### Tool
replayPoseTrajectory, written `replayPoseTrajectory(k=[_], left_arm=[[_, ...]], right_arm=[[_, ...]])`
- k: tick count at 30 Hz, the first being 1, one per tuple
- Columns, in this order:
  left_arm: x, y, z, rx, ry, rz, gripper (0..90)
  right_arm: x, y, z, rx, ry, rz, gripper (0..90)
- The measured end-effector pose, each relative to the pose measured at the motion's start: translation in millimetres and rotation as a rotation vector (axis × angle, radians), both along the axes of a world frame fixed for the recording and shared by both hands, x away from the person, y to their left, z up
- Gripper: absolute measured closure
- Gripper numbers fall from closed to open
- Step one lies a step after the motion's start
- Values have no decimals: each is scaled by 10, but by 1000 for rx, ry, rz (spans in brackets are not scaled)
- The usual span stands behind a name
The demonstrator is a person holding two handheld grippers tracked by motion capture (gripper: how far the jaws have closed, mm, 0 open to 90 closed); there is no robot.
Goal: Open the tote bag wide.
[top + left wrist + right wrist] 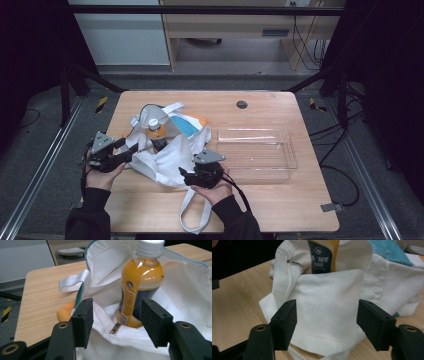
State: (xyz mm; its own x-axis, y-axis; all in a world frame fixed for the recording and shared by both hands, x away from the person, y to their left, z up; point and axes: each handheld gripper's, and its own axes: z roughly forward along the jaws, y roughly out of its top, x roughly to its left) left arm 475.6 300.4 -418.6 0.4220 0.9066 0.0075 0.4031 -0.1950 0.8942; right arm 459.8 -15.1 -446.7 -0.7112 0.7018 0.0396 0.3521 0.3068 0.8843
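Two hand-held grippers, both mine, sit at the white cloth tote bag (167,157) near the front of the light wooden tabletop (280,205). An orange-drink plastic bottle with a white cap (156,132) stands upright inside the bag; its dark blue label carries a round logo and small print that I cannot read. Faint mirrored lettering shows through the bag's front panel (309,306), also unreadable.

My left hand-held gripper (131,148) is at the bag's left rim, jaws standing wide, cloth and a small metal ring (115,328) between the pads, nothing pinched. My right hand-held gripper (184,175) is at the bag's near right side, jaws wide too, facing the front panel without pressing it.

A teal patch (188,127) and something orange (202,120) peek out behind the bottle; a further orange thing (63,312) lies under the bag's left edge. A clear plastic rectangular tray (255,152) lies just to the right of the bag, close to my right hand. One bag strap (192,220) loops down to the front edge. Open wood lies behind the bag and along the front right.
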Motion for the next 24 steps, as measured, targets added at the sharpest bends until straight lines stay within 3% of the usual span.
replayPoseTrajectory(k=[5, 14, 24], left_arm=[[-89, -31, -7, -7, 5, -12, 403], [-249, -90, 32, -11, -5, -42, 356], [-296, -161, 80, -22, -7, -55, 328]], right_arm=[[-19, -171, 54, 38, 8, -10, 258], [-75, -461, 156, 34, -12, -39, 202], [-105, -757, 210, 22, -8, -75, 176]])
